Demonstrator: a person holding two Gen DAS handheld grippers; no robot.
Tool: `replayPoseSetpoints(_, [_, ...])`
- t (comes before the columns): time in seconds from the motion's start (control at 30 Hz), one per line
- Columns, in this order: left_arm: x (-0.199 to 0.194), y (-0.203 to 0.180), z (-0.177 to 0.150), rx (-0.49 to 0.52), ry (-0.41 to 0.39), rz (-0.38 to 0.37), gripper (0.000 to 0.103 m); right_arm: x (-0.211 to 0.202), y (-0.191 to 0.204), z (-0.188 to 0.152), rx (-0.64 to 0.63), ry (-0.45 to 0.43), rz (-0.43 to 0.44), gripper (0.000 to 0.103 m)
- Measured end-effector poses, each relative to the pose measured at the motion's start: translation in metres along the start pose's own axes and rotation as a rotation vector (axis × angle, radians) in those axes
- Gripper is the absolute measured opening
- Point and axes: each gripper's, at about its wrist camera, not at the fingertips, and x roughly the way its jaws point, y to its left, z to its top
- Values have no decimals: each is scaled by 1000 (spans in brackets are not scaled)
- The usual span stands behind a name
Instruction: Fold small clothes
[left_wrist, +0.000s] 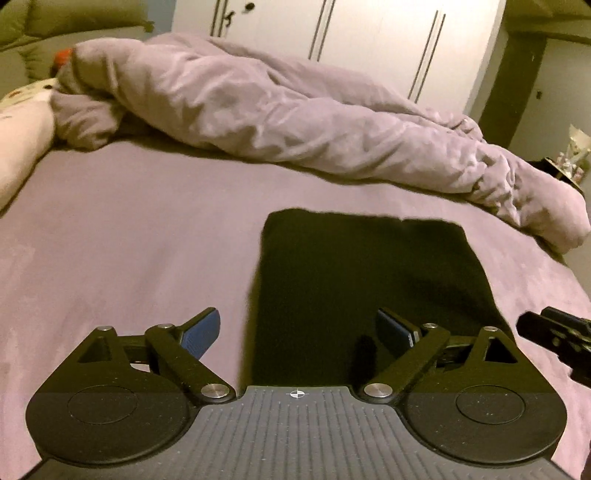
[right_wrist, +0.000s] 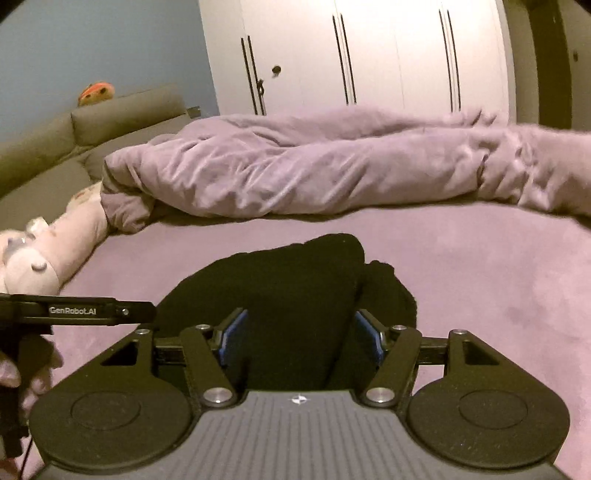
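A small black garment (left_wrist: 369, 277) lies folded into a flat rectangle on the purple bed sheet (left_wrist: 129, 240). My left gripper (left_wrist: 295, 325) hovers over the garment's near left edge, jaws wide open, nothing between the blue pads. In the right wrist view the same black garment (right_wrist: 295, 273) lies just ahead with a rumpled lobe on its right. My right gripper (right_wrist: 300, 325) stands open above its near edge; the cloth shows dark between the fingers, but the pads do not press on it. Each gripper shows in the other view: the right gripper (left_wrist: 554, 339), the left gripper (right_wrist: 74, 312).
A bunched purple duvet (left_wrist: 258, 110) runs across the far side of the bed, duvet (right_wrist: 295, 173). A pale plush toy (right_wrist: 44, 251) lies at the left by a grey padded headboard (right_wrist: 110, 118). White wardrobe doors (right_wrist: 369, 55) stand behind. A person's hand (right_wrist: 22, 373) holds the left gripper.
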Motion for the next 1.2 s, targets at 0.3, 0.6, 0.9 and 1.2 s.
replayPoseSetpoints(0.3, [-7, -8, -32, 15, 31, 36, 97, 16, 14, -34, 49, 144, -20, 47])
replayPoseSetpoints(0.6, [-2, -15, -39, 4, 86, 48, 97, 33, 3, -38, 139, 198, 78, 28])
replayPoseSetpoints(0.9, [19, -34, -50, 96, 150, 111, 102, 56, 7, -63, -21, 144, -91, 30])
replayPoseSetpoints(1.2, [10, -29, -54, 46, 187, 107, 102, 19, 6, -53, 42, 137, -64, 48])
